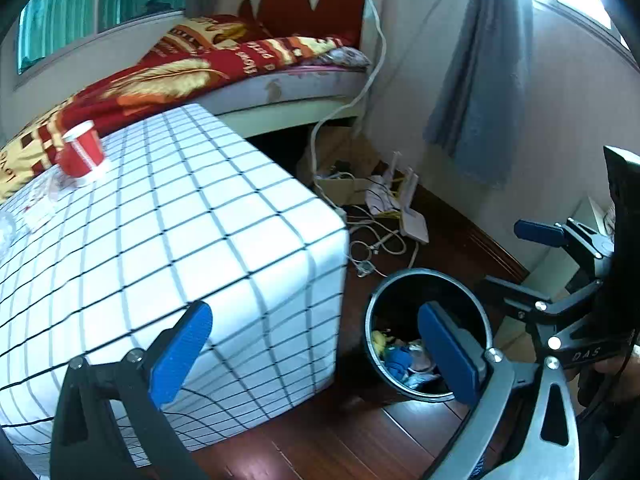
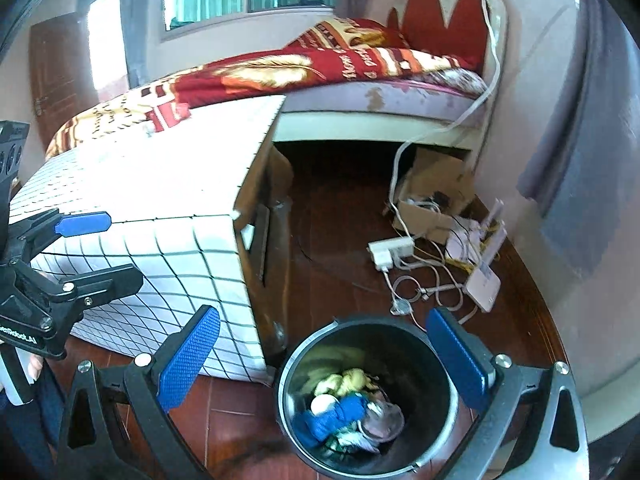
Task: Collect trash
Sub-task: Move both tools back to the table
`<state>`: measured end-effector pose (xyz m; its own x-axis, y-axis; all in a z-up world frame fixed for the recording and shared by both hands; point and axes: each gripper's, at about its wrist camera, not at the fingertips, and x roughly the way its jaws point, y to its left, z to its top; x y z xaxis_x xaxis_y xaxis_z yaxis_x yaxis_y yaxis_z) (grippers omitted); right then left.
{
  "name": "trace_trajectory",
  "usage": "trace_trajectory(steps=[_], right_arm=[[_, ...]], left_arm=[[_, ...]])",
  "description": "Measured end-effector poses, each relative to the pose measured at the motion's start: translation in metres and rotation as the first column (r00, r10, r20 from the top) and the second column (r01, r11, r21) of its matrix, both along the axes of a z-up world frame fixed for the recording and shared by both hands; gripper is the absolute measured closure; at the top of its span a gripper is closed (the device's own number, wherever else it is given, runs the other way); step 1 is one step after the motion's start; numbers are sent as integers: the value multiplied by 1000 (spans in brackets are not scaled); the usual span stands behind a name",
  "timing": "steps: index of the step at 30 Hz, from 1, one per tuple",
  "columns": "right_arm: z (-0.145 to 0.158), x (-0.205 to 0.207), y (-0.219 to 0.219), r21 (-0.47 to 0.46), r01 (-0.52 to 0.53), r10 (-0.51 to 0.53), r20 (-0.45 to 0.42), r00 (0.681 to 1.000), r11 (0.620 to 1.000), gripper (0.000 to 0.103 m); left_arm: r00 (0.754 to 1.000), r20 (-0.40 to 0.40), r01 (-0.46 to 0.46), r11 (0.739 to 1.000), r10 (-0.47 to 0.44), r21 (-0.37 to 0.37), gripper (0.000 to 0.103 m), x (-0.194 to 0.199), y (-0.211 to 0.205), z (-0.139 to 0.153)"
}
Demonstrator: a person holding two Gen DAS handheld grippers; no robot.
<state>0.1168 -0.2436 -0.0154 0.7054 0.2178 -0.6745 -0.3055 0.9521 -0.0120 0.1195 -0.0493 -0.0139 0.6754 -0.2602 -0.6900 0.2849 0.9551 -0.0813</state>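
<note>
A black round trash bin [image 2: 366, 396] stands on the wood floor beside the table and holds crumpled yellow, blue and grey trash [image 2: 352, 408]. It also shows in the left wrist view [image 1: 426, 332]. My right gripper [image 2: 324, 364] is open and empty, hovering above the bin. My left gripper [image 1: 316, 354] is open and empty, over the table's corner, left of the bin. A red paper cup [image 1: 80, 152] lies tipped on the checked tablecloth [image 1: 168, 220], with clear plastic wrappers [image 1: 40, 204] near it at the far left.
A bed with a red blanket [image 1: 180, 72] stands behind the table. A cardboard box [image 2: 432, 196], power strip [image 2: 390, 250], cables and a white router [image 2: 484, 282] lie on the floor by the wall. A grey curtain [image 1: 480, 80] hangs at right.
</note>
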Motion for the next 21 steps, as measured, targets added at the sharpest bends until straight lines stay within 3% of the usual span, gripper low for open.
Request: trace_trajectory(steps=[9, 21], right_arm=[[16, 16, 52, 13, -94, 94, 36, 995, 995, 0], [37, 40, 139, 38, -218, 214, 91, 973, 975, 0]], left_arm=[[991, 25, -128, 992, 128, -2, 0, 0, 60, 5], [955, 26, -297, 955, 297, 2, 0, -3, 160, 9]])
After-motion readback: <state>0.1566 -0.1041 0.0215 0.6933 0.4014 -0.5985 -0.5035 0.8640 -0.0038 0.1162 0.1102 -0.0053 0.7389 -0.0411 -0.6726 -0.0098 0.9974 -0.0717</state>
